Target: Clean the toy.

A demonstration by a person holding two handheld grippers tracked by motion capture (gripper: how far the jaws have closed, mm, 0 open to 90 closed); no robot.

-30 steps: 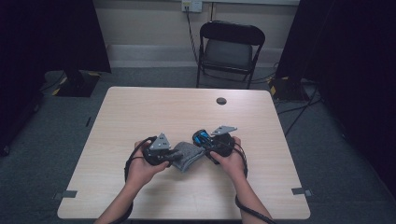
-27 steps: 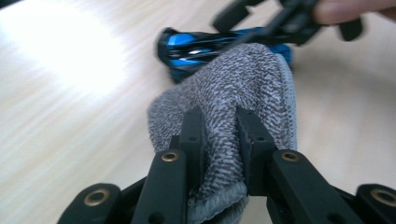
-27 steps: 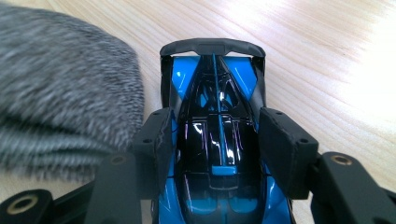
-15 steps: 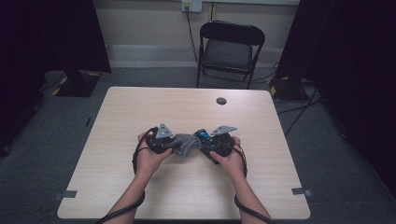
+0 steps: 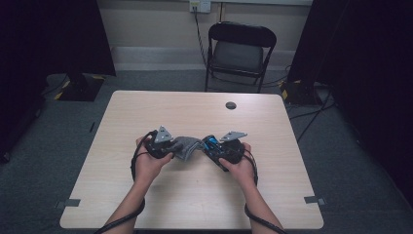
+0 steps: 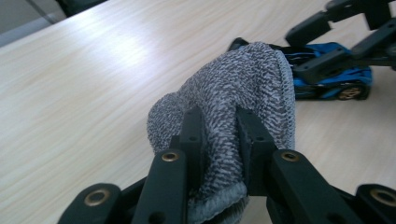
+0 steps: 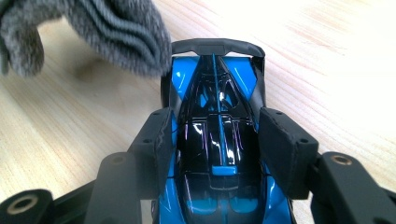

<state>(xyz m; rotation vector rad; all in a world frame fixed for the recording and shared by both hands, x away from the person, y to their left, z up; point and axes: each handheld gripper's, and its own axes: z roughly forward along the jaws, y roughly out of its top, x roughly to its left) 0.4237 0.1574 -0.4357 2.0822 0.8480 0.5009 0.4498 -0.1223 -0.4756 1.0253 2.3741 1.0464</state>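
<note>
A folded grey knitted cloth [image 6: 233, 98] is pinched between the jaws of my left gripper [image 6: 218, 126], which is shut on it. In the high view the cloth [image 5: 187, 146] hangs between both hands, with the left gripper [image 5: 171, 148] at its left. A blue and black toy race car [image 7: 217, 140] stands on the table with my right gripper [image 7: 217, 144] shut on its sides. The cloth [image 7: 93, 32] touches the car's rear wing in the right gripper view. The car [image 6: 327, 74] lies just behind the cloth in the left gripper view. In the high view the right gripper [image 5: 210, 145] holds the car [image 5: 211, 143].
The light wooden table [image 5: 195, 204] has a small dark round hole [image 5: 231, 105] near its far edge. A black folding chair [image 5: 238, 48] stands beyond the table. Cables trail from both grippers over the front edge.
My left hand has carried the cloth to the right and a little farther from the front edge, up against the car. The right hand and the car have stayed put.
</note>
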